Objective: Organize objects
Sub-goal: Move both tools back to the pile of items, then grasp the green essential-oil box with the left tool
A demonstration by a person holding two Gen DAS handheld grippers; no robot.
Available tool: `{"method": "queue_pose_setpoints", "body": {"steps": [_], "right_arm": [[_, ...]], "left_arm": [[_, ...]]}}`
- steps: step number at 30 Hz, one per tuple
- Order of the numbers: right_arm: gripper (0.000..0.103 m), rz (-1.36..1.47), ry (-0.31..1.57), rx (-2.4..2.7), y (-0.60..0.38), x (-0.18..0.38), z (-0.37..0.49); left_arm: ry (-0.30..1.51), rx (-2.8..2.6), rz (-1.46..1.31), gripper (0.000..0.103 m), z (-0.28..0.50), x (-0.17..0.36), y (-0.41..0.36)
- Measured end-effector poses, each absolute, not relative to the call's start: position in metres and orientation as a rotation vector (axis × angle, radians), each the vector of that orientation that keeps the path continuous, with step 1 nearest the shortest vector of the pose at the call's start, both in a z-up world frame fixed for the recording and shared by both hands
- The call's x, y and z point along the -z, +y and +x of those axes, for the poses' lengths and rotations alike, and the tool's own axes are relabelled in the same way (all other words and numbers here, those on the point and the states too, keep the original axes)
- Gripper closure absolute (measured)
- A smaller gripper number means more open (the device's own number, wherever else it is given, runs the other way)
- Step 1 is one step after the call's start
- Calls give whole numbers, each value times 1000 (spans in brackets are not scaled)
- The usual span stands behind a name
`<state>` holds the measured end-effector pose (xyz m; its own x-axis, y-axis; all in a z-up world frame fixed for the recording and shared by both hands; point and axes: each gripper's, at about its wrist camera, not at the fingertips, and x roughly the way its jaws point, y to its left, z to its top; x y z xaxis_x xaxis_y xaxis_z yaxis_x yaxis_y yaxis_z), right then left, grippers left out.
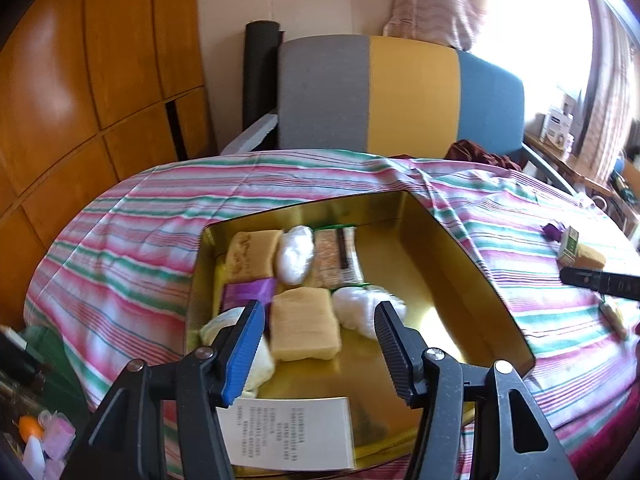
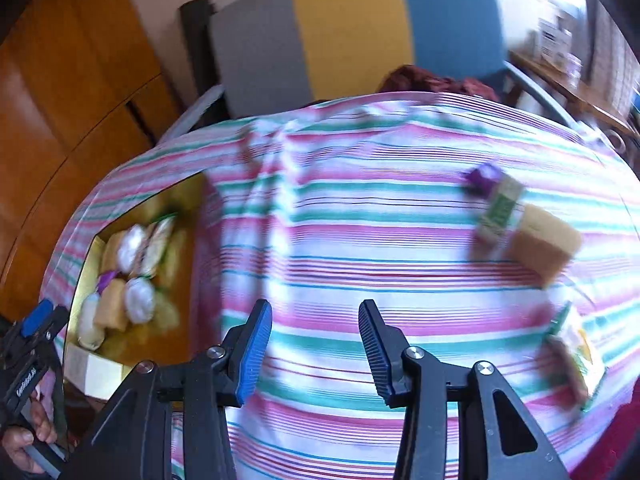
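right wrist view: your right gripper (image 2: 316, 344), jaws apart and empty, sits nearest the tan block (image 2: 548, 240), which lies ahead-right, long axis slanting away.

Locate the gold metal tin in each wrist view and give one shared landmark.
Left wrist view: the gold rectangular metal tin fills the centre, just ahead of the open left gripper.
Right wrist view: it sits at the left edge, blurred.
Shared landmark: the grey, yellow and blue chair back.
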<state>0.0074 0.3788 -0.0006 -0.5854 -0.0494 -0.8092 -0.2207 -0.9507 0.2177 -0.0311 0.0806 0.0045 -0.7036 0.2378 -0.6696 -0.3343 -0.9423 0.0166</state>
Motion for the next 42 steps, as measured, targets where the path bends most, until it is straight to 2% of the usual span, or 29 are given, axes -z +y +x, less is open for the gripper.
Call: {"method": "queue_pose_setpoints", "body": {"steps": [14,22,26,42], "right_arm": [[58,-1127,654,-2413,523,-17,62],[58,-992,871,-2237,595,-2,96],[58,-910,1006,-2189,612,5,110],[58,-947,1064,-2216,610,12,103]], "left_arm": [[310,-2513,-953,45,-19,-13,145],[362,-2397,-930,45,-10,-17,198],[368,-2332,-952,45,-9,-16,225],[383,-2158,-1050,45,-23,-1,334]]}}
